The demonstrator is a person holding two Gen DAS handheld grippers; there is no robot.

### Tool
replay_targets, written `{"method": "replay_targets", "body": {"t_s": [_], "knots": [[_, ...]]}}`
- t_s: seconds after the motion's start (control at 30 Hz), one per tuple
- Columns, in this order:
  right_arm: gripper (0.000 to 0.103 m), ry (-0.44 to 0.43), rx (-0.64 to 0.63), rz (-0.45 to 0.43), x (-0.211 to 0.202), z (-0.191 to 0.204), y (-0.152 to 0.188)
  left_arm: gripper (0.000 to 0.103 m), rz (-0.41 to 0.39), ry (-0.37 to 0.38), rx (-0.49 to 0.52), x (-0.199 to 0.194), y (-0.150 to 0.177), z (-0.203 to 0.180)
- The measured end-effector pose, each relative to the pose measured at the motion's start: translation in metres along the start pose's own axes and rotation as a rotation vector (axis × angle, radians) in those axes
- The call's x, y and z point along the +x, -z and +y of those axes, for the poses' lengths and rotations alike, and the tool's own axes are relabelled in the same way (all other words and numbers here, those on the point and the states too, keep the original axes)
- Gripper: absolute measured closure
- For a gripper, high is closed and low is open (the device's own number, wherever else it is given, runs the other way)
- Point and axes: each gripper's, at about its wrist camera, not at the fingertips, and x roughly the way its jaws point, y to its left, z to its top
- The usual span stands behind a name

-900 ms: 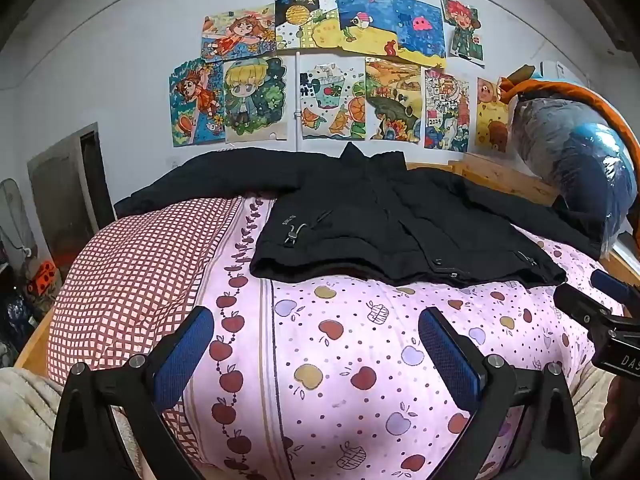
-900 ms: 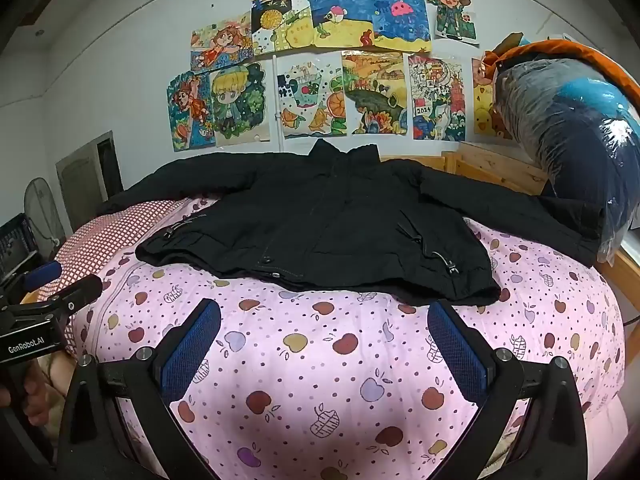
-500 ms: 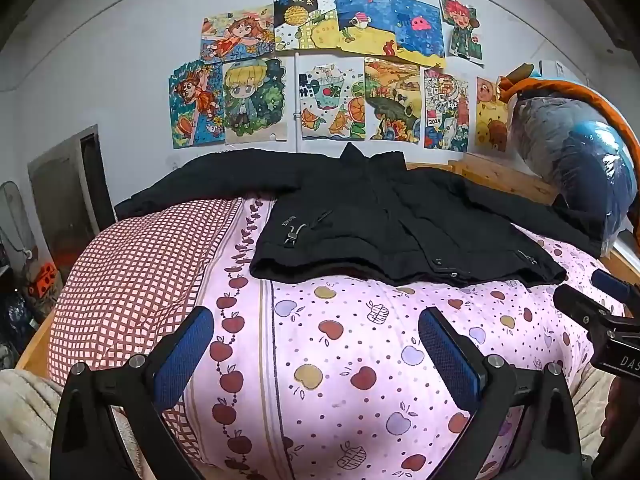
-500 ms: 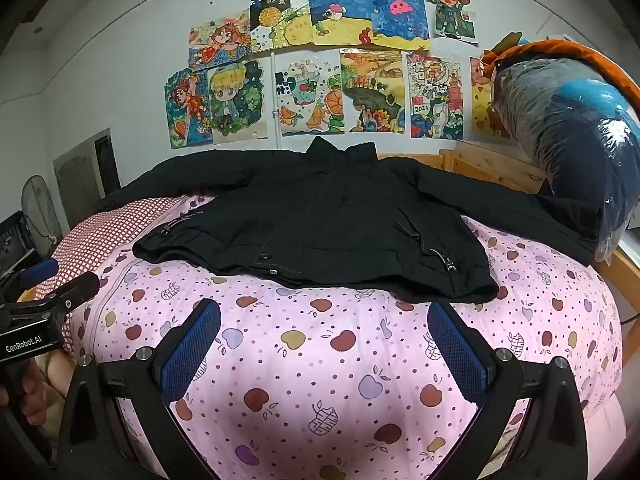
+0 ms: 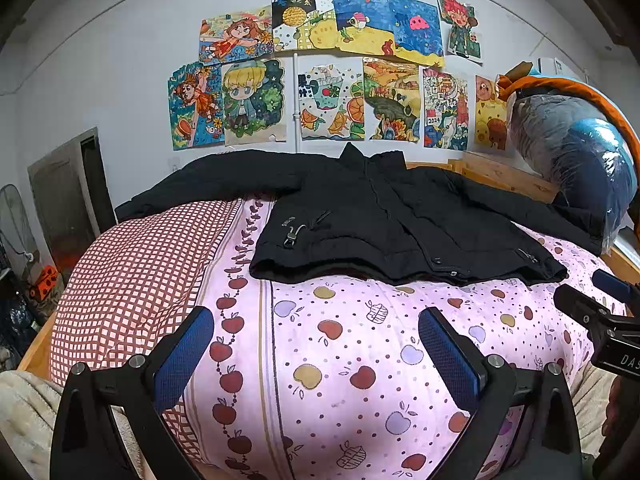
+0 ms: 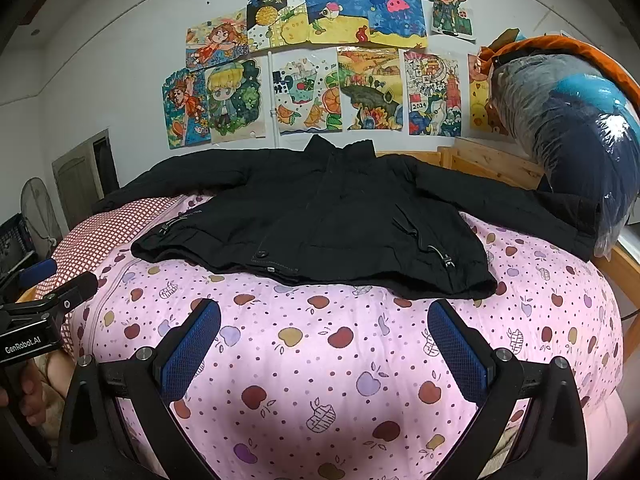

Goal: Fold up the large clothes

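Observation:
A large black jacket (image 5: 384,220) (image 6: 320,216) lies flat and face up on the bed, collar toward the wall and both sleeves spread out to the sides. Its hem runs across the bed a little beyond both grippers. My left gripper (image 5: 316,344) hovers open over the pink apple-print quilt (image 5: 340,360), short of the hem, with nothing between its blue pads. My right gripper (image 6: 324,340) is open too, over the same quilt (image 6: 320,380), just short of the hem. Each gripper shows at the edge of the other's view.
A red checked pillow (image 5: 136,280) lies on the left of the bed. A plastic-wrapped blue bundle (image 6: 576,136) with an orange cover stands on the wooden bed frame (image 6: 496,164) at the right. Drawings (image 5: 332,76) cover the back wall. A fan (image 6: 38,212) stands far left.
Both views have shifted only slightly; the jacket sits a touch nearer in the right wrist view. The jacket itself has not moved and both grippers stay open.

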Motion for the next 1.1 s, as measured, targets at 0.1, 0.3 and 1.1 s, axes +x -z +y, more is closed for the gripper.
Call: {"method": "replay_targets", "body": {"t_s": [0.1, 0.3, 1.1], "knots": [[0.001, 0.001, 0.0, 0.0, -0.0001, 0.0004, -0.0001, 0.0, 0.0, 0.0, 0.001, 0.0002, 0.0007, -0.0002], [0.001, 0.001, 0.001, 0.002, 0.0001, 0.0001, 0.0001, 0.0, 0.0, -0.002, 0.002, 0.0001, 0.0012, -0.001], [0.001, 0.002, 0.003, 0.006, -0.0002, 0.0026, 0.0028, 0.0, 0.001, -0.003, 0.005, 0.0002, 0.0014, -0.0017]]}}
